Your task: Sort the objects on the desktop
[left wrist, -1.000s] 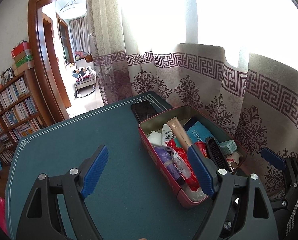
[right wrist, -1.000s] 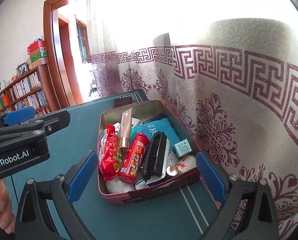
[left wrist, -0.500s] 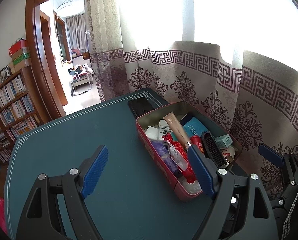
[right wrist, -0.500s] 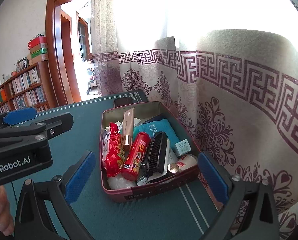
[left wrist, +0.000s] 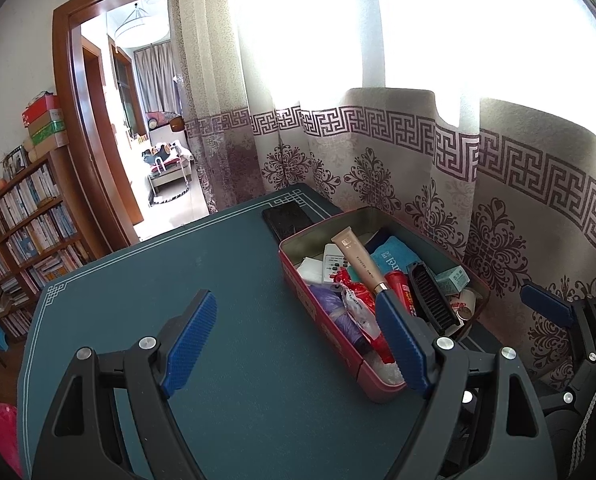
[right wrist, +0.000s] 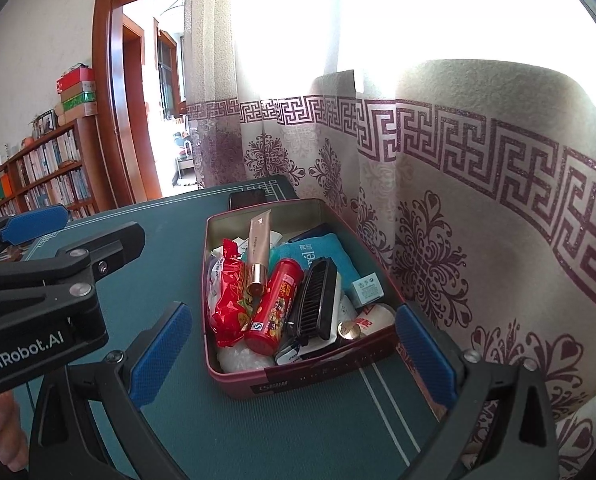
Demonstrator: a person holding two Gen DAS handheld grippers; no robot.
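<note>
A lived-in home: patterned curtains [left wrist: 378, 152] behind the green worktop [left wrist: 218, 300], crowded bookshelves [left wrist: 22, 224] beside a wooden doorway [left wrist: 70, 128].

Each camera sits behind its own tool, looking forward and down over the desk [left wrist: 226, 280] toward the curtain [left wrist: 378, 168]. The left view looks from farther left, with the tin [left wrist: 330, 332] off to its right; the right view faces the tin [right wrist: 298, 376] closely. Both share tin, doorway [right wrist: 146, 112] and bookshelf [left wrist: 22, 216].
</note>
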